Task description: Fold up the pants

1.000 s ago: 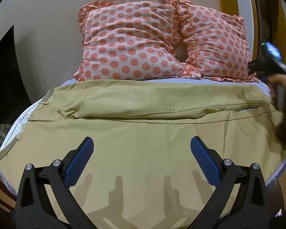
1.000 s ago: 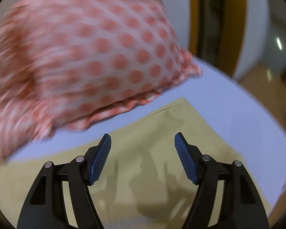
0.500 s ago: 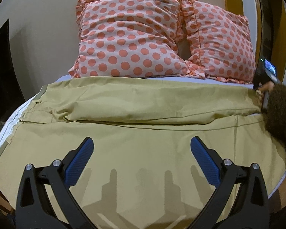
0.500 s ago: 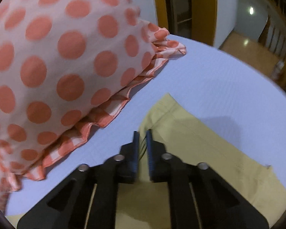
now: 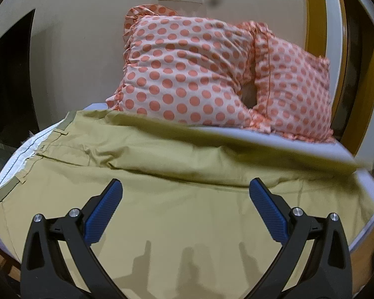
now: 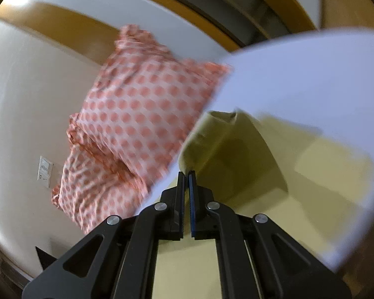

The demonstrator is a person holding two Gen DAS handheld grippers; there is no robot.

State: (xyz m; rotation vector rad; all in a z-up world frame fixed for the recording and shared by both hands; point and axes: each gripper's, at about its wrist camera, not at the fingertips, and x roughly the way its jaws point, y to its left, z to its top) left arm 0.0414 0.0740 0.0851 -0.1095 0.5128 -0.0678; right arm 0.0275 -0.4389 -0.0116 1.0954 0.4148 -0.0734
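khaki pants (image 5: 187, 214) lengthwise across bed (image 5: 361, 174)

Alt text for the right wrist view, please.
The right gripper, fingers shut on the hem of the khaki pants, lifts that fabric off the pale blue bedsheet. Blurred polka-dot pillows lean against the wall to the left.

Two pillows (image 5: 207, 79) against the wall (image 5: 87, 37) block the bed's (image 5: 274, 137) far side; above the pants (image 5: 187, 211) there is open room for a gripper.
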